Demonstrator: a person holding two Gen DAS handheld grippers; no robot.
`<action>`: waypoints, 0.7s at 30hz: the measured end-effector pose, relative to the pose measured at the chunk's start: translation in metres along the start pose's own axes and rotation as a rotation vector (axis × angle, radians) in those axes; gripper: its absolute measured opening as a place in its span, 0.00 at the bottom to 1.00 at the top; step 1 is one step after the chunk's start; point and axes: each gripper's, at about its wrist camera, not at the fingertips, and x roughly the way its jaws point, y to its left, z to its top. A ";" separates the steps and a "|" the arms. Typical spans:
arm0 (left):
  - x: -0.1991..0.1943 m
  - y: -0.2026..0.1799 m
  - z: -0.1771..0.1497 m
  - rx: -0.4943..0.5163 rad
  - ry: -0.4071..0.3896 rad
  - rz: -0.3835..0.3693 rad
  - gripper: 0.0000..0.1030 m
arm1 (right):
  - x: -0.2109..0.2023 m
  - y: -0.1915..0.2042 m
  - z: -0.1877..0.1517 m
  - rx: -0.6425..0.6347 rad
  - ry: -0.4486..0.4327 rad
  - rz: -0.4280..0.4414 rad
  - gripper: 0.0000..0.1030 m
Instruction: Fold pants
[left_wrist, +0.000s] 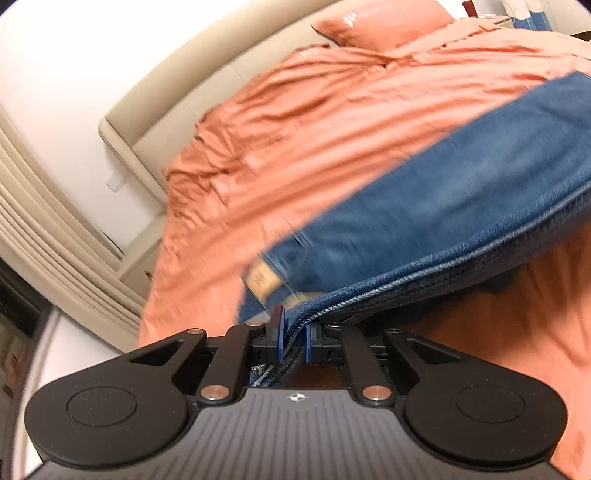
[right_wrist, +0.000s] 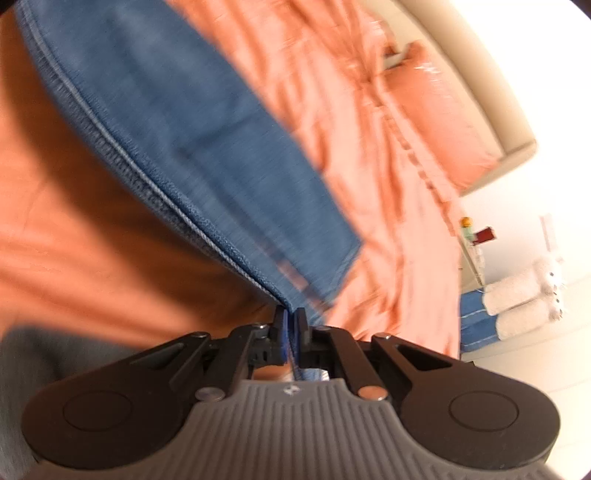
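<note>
Orange bedding covers the bed (left_wrist: 332, 122) ahead of both grippers, and the pants (left_wrist: 443, 192) hang lifted above it, stretched between them. Left gripper (left_wrist: 294, 338) jaws are clamped on the waistband end, right gripper (right_wrist: 291, 334) jaws on the hem end. Judging by this, a lengthwise fold is underway; next the ends likely need bringing together, edges aligned

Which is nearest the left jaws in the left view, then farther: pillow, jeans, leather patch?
1. jeans, clamped between the jaws of the left gripper.
2. leather patch, just ahead, slightly left.
3. pillow, far end of the bed.
</note>
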 end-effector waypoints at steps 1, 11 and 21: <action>0.003 0.005 0.011 0.003 0.000 0.008 0.10 | -0.003 -0.010 0.009 0.018 -0.004 -0.014 0.00; 0.116 0.023 0.109 0.020 0.117 0.014 0.11 | 0.066 -0.076 0.094 0.072 0.053 -0.078 0.00; 0.270 -0.005 0.115 0.094 0.284 -0.087 0.13 | 0.235 -0.067 0.149 0.050 0.188 -0.005 0.00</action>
